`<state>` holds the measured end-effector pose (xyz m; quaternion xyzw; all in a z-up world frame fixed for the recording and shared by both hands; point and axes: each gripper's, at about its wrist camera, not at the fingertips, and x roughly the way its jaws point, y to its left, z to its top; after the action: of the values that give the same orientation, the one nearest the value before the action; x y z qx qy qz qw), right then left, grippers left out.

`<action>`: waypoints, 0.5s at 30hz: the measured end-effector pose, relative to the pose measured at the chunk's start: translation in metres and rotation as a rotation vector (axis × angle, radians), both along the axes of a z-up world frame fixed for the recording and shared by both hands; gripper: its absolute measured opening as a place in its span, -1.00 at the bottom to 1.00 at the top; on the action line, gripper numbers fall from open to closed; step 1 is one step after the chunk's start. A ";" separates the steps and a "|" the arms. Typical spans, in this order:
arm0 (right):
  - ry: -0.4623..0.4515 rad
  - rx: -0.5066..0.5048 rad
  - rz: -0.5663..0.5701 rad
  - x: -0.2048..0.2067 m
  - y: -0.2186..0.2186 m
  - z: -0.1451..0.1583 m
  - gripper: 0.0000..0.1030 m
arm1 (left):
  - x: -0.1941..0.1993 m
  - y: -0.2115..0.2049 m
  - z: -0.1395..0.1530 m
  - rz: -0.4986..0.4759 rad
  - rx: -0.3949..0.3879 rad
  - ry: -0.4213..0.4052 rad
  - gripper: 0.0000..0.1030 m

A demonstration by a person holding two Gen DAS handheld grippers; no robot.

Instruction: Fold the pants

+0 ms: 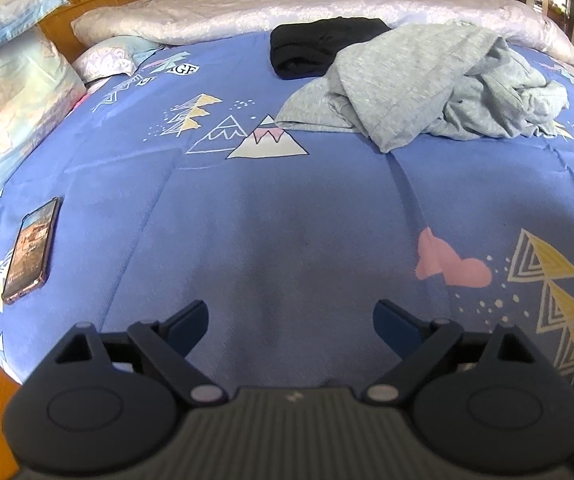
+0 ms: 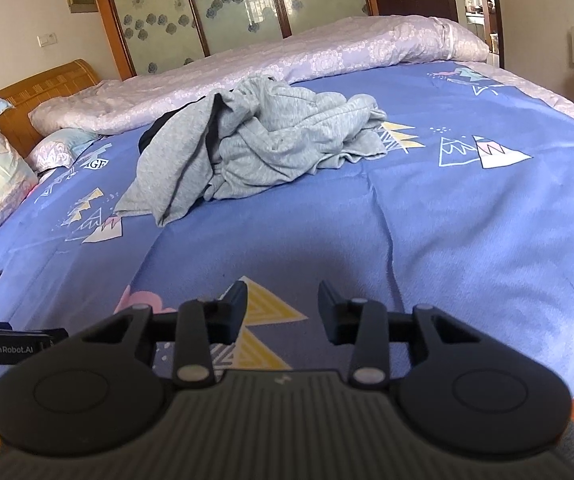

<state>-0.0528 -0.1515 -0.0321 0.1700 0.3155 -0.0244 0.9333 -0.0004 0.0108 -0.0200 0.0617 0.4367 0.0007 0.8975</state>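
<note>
Grey pants lie crumpled in a heap on the blue patterned bedspread, far from both grippers; they also show in the right wrist view. A folded black garment lies just behind the heap, mostly hidden in the right wrist view. My left gripper is open and empty above the near part of the bed. My right gripper is open and empty, also near the front edge of the bed.
A phone lies on the bedspread at the left. Pillows and a wooden headboard stand at the left. A rolled pale quilt runs along the far side. The left gripper's body shows at the right view's left edge.
</note>
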 end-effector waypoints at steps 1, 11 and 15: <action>0.002 0.001 0.001 0.001 0.000 -0.001 -0.18 | 0.002 0.003 0.000 0.008 -0.009 -0.001 0.81; -0.032 0.052 0.030 0.030 -0.010 0.014 -0.19 | 0.013 0.031 0.002 0.092 -0.054 -0.010 0.76; -0.105 0.119 0.097 0.076 -0.002 0.034 -0.01 | 0.016 0.035 -0.001 0.103 -0.062 0.009 0.76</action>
<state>0.0231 -0.1539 0.0020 0.2108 0.2750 0.0484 0.9368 0.0160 0.0460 -0.0213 0.0113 0.4429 0.0330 0.8959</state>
